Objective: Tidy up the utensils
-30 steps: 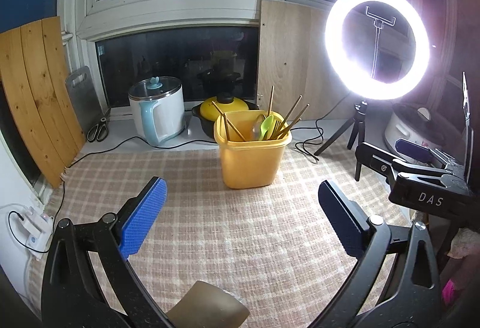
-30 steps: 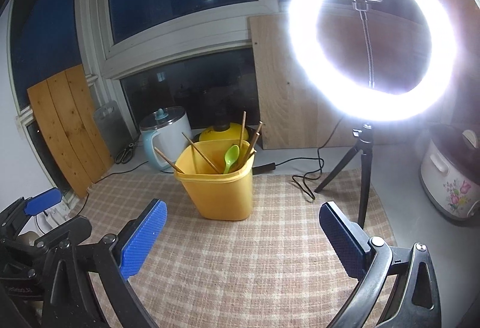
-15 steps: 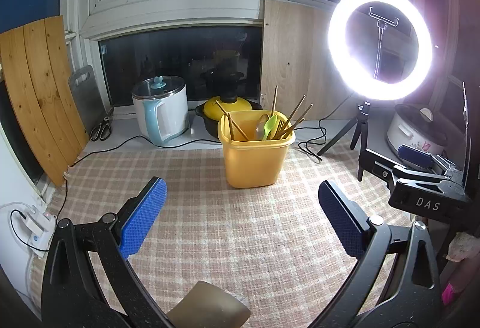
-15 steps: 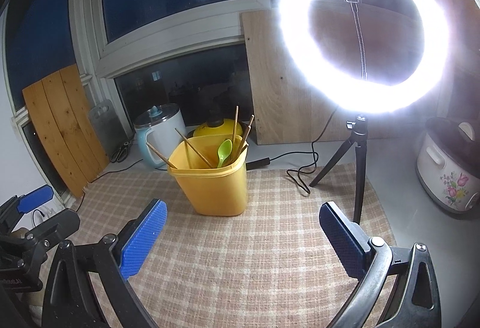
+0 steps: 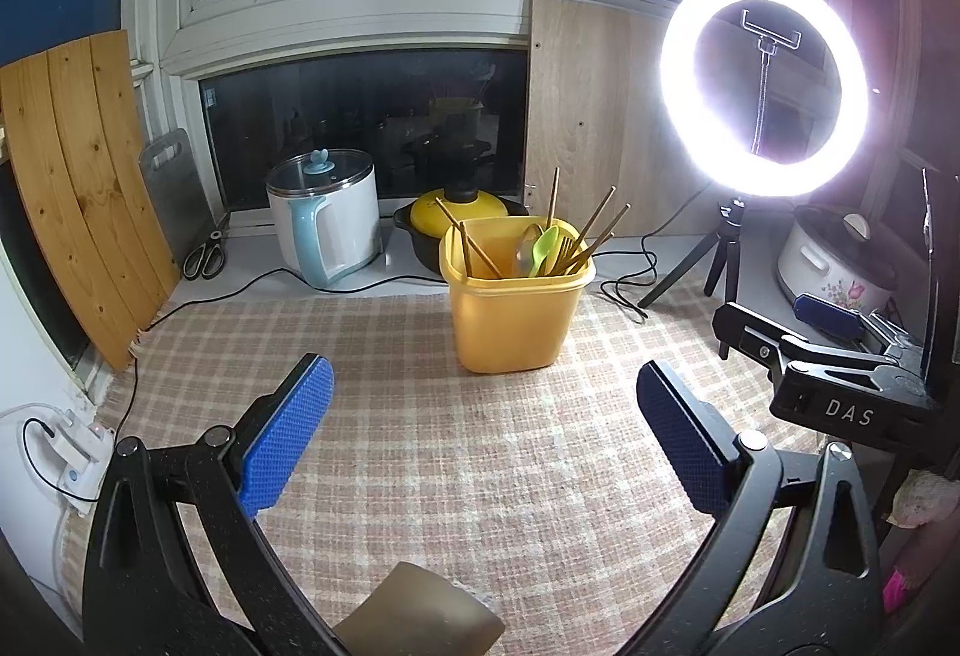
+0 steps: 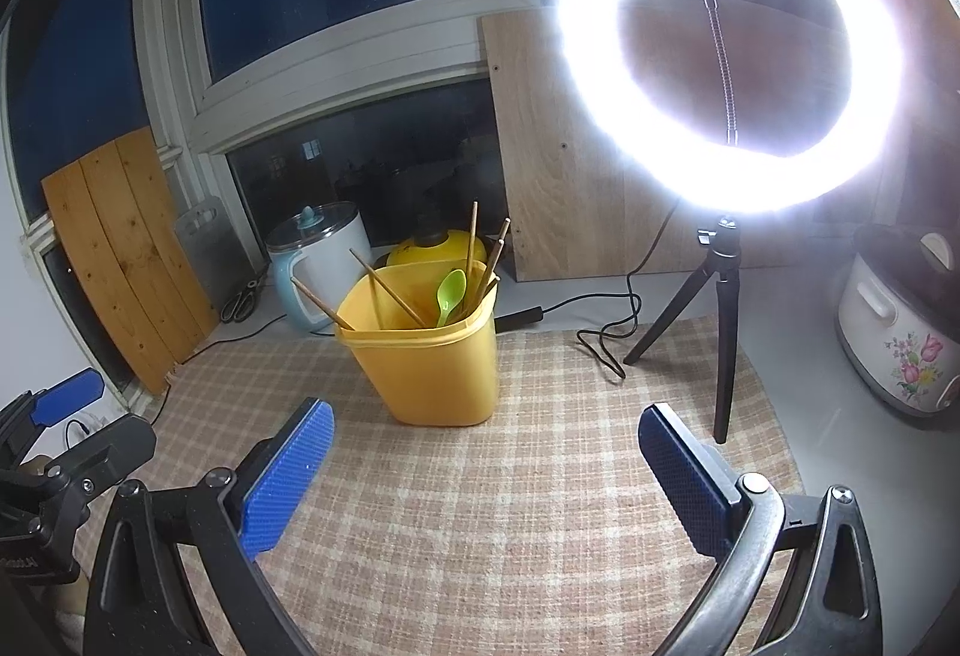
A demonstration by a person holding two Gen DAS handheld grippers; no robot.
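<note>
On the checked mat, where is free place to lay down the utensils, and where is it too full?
The checked mat is bare between the yellow bin and both open claws, left claw and right claw. Another bare patch lies left of the bin, toward the wooden board. It is crowded behind the bin, by the kettle and pot, and around the tripod with its cable.

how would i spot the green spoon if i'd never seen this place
Find the yellow bin on the checked mat. The green spoon stands inside it, bowl up. It is the only bright green piece among brown chopsticks.
</note>
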